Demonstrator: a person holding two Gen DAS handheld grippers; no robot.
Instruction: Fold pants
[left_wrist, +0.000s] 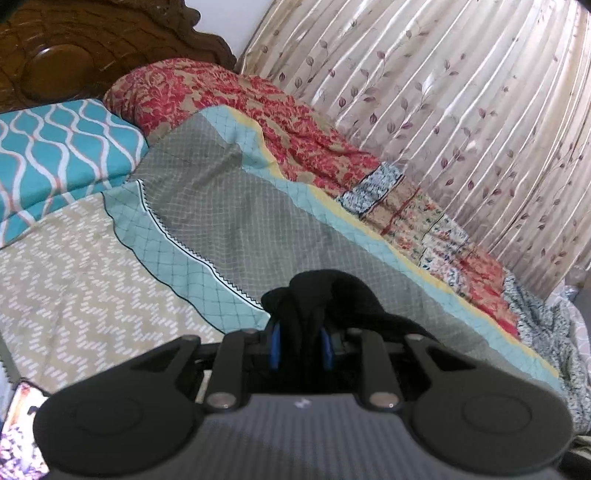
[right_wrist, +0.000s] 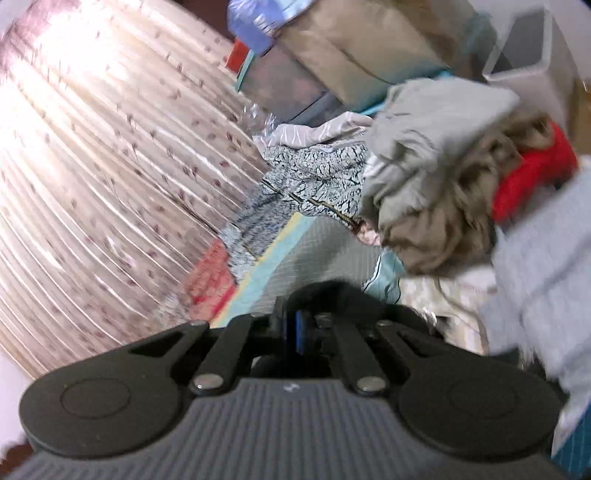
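The pants (left_wrist: 314, 295), a bunch of soft black fabric, sit pinched between the blue-padded fingers (left_wrist: 274, 345) of the left gripper (left_wrist: 301, 347), which is clamped on them, the cloth bulging up over the tips and trailing off to the right. In the right wrist view a dark fold of what appears to be the same pants (right_wrist: 325, 295) humps over the right gripper (right_wrist: 299, 328), whose blue pads are drawn together; the blur there makes it hard to say for certain that cloth is caught between them, though it looks so. Judging by both grips at the fabric's edge, the garment is being held at two points so it can hang or be spread flat before a fold. Beyond the left gripper lies the bed's grey and teal quilted cover (left_wrist: 240, 206) as the likely laying surface, then a teal wave-patterned pillow (left_wrist: 62, 147), a red floral blanket (left_wrist: 236, 96) and the pleated leaf-print curtain (left_wrist: 461, 110). Past the right gripper a heap of grey, brown and red clothes (right_wrist: 450, 177) is piled.
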